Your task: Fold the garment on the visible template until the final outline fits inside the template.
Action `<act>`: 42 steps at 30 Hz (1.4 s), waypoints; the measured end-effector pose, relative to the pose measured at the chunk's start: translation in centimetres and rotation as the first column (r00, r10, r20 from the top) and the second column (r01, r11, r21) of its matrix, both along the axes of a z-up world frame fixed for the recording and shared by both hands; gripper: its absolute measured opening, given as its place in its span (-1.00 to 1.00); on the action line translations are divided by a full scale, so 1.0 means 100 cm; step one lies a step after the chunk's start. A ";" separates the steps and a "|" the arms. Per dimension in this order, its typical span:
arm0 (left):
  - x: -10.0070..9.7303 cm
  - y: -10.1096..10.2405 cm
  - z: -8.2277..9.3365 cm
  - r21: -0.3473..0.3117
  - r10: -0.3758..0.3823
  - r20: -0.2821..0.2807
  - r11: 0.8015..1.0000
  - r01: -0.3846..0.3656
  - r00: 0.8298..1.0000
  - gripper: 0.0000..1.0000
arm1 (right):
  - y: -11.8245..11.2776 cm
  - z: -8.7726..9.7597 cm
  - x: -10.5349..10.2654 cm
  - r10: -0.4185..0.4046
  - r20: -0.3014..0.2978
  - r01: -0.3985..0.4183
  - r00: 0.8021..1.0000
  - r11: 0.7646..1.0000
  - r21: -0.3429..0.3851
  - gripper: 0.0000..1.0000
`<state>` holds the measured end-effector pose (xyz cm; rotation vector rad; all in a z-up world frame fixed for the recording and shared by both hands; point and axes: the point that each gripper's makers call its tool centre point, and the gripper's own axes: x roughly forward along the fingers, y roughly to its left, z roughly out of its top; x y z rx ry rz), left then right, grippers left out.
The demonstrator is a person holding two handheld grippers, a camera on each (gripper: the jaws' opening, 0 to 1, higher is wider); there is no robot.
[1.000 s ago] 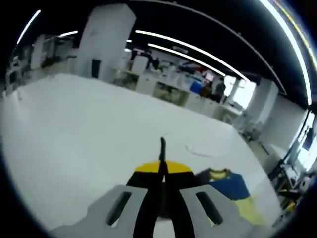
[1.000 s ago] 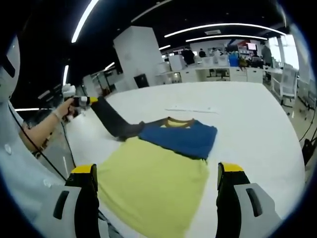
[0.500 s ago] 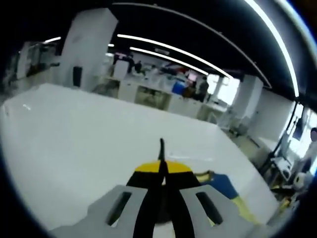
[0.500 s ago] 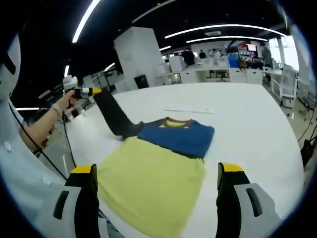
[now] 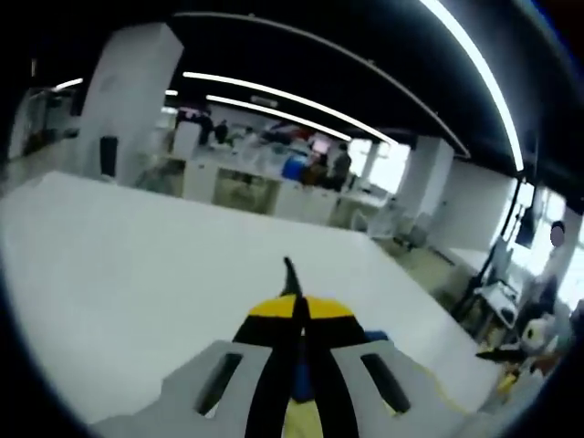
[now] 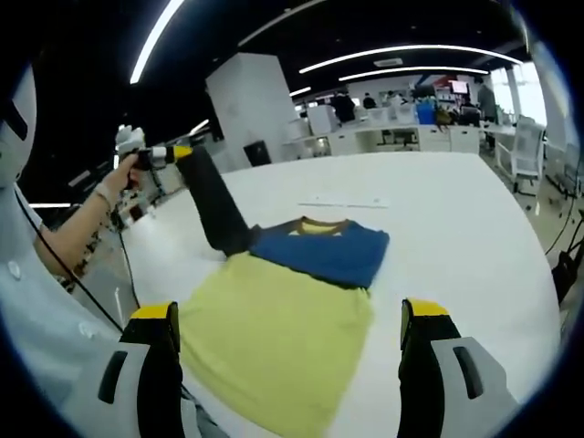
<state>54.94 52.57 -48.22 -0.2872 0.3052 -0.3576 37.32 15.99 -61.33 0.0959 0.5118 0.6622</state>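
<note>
A shirt with a yellow body point(image 6: 274, 342) and a blue chest panel point(image 6: 321, 253) lies on the white table point(image 6: 456, 228). Its dark sleeve point(image 6: 215, 212) is lifted off the table at the left. My left gripper point(image 6: 179, 153), held in a person's hand, is shut on the sleeve's end. In the left gripper view my left gripper point(image 5: 293, 301) has its jaws closed on a dark strip of sleeve point(image 5: 290, 273). My right gripper point(image 6: 290, 319) stands open just above the shirt's near hem, holding nothing. A thin template outline point(image 6: 342, 203) lies beyond the collar.
The person's sleeve point(image 6: 36, 365) and forearm point(image 6: 78, 242) take up the left of the right gripper view. Desks, chairs and people stand behind the table point(image 5: 100, 265). The table's right edge point(image 6: 547, 301) is close by.
My left gripper has raised the dark sleeve higher and more upright. The shirt has slid slightly. My right gripper has stayed put and open.
</note>
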 end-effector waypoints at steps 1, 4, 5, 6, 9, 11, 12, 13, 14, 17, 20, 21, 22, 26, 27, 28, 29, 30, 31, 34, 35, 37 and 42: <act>0.002 -0.002 0.001 0.004 -0.003 0.004 1.000 0.003 1.000 -1.00 | 0.000 0.000 0.000 -0.001 0.000 0.001 1.000 1.000 0.000 1.00; 0.008 -0.015 0.006 0.011 -0.027 0.017 1.000 0.027 1.000 -1.00 | -0.003 -0.001 -0.001 -0.010 0.000 0.010 1.000 1.000 0.002 1.00; 0.010 -0.018 0.007 0.008 -0.036 0.018 0.999 0.035 0.999 -1.00 | -0.004 -0.001 -0.001 -0.011 0.000 0.011 1.000 1.000 0.003 1.00; 0.011 -0.026 0.008 0.008 -0.051 0.018 0.999 0.050 0.999 -1.00 | -0.004 -0.001 -0.002 -0.013 -0.001 0.013 1.000 1.000 0.003 1.00; 0.015 -0.041 0.009 0.016 -0.084 0.020 0.996 0.083 0.996 -1.00 | -0.006 -0.002 -0.004 -0.017 -0.002 0.017 1.000 1.000 0.005 1.00; 0.015 -0.053 0.011 0.018 -0.104 0.026 0.994 0.104 0.994 -1.00 | -0.007 -0.002 -0.006 -0.024 -0.003 0.024 1.000 1.000 0.008 1.00; 0.015 -0.060 0.012 0.018 -0.115 0.029 0.993 0.115 0.993 -1.00 | -0.008 -0.002 -0.006 -0.026 -0.003 0.026 1.000 1.000 0.009 1.00; 0.015 -0.064 0.013 0.013 -0.125 0.031 0.992 0.125 0.992 -1.00 | -0.008 -0.002 -0.006 -0.027 -0.004 0.027 1.000 1.000 0.009 1.00; 0.015 -0.070 0.014 0.005 -0.136 0.035 0.991 0.136 0.990 -1.00 | -0.009 -0.002 -0.007 -0.030 -0.003 0.030 1.000 0.999 0.009 1.00; 0.020 -0.078 0.015 0.001 -0.154 0.038 0.988 0.154 0.987 -1.00 | -0.012 -0.002 -0.007 -0.038 -0.003 0.038 0.999 0.999 0.013 1.00; 0.021 -0.089 0.014 0.003 -0.171 0.036 0.985 0.171 0.985 -1.00 | -0.013 -0.002 -0.008 -0.043 -0.002 0.043 0.999 0.999 0.013 1.00; 0.022 -0.093 0.013 0.001 -0.180 0.034 0.984 0.180 0.983 -1.00 | -0.013 -0.002 -0.008 -0.044 -0.002 0.044 0.999 0.999 0.013 1.00; 0.023 -0.096 0.013 0.000 -0.186 0.033 0.983 0.186 0.982 -1.00 | -0.014 -0.002 -0.009 -0.046 -0.003 0.046 0.999 0.999 0.013 1.00; 0.025 -0.111 0.011 0.005 -0.223 0.028 0.975 0.223 0.974 -1.00 | -0.016 -0.002 -0.010 -0.051 -0.003 0.052 0.999 0.999 0.013 1.00; 0.026 -0.116 0.011 0.005 -0.231 0.027 0.973 0.231 0.973 -1.00 | -0.017 -0.002 -0.010 -0.052 -0.003 0.053 0.999 0.999 0.013 1.00; 0.026 -0.120 0.010 0.006 -0.239 0.026 0.971 0.238 0.971 -1.00 | -0.017 -0.002 -0.010 -0.054 -0.004 0.054 0.999 0.998 0.013 1.00; 0.027 -0.123 0.010 0.009 -0.245 0.026 0.970 0.244 0.969 -1.00 | -0.018 -0.002 -0.010 -0.056 -0.005 0.056 0.998 0.998 0.013 1.00; 0.028 -0.127 0.010 0.010 -0.250 0.025 0.968 0.250 0.968 -1.00 | -0.018 -0.002 -0.010 -0.057 -0.004 0.057 0.998 0.998 0.012 1.00; 0.029 -0.130 0.009 0.010 -0.254 0.025 0.967 0.254 0.967 -1.00 | -0.019 -0.002 -0.010 -0.058 -0.005 0.058 0.998 0.998 0.012 1.00; 0.031 -0.141 0.005 0.004 -0.276 0.017 0.961 0.276 0.961 -1.00 | -0.020 -0.002 -0.010 -0.059 -0.006 0.059 0.998 0.998 0.010 1.00; 0.032 -0.147 0.002 0.005 -0.287 0.009 0.958 0.287 0.958 -1.00 | -0.021 -0.002 -0.010 -0.059 -0.006 0.059 0.998 0.998 0.010 1.00; 0.032 -0.154 -0.002 0.005 -0.297 0.001 0.955 0.297 0.955 -1.00 | -0.022 -0.002 -0.010 -0.061 -0.008 0.061 0.998 0.998 0.010 1.00; 0.033 -0.175 -0.011 -0.003 -0.336 -0.018 0.942 0.336 0.942 -1.00 | -0.027 -0.002 -0.011 -0.070 -0.012 0.071 0.997 0.997 0.010 1.00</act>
